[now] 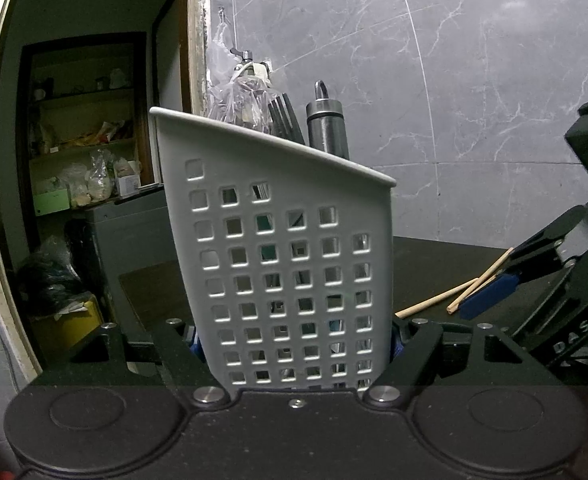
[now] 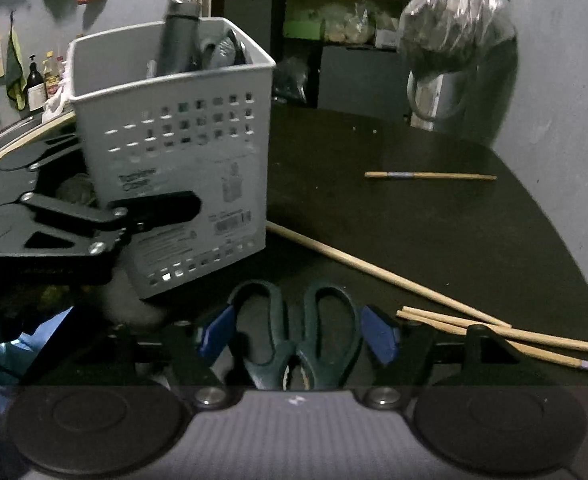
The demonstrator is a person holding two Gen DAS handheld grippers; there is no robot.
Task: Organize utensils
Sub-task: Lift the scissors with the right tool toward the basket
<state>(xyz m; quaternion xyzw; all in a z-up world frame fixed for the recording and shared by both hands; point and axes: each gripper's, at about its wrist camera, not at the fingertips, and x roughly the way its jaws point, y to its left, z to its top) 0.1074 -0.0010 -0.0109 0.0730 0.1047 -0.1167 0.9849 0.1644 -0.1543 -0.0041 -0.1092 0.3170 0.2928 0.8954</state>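
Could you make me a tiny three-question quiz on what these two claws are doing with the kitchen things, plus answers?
1. True or false: the left claw is closed on the white perforated caddy.
2. What lies between the right claw fingers?
A. a fork
B. dark green scissors
C. a chopstick
3. Where are the loose wooden chopsticks?

Key
1. True; its fingers press both sides of the caddy's base.
2. B; the handles sit between the blue pads, though contact is not clear.
3. On the dark table, outside the caddy.
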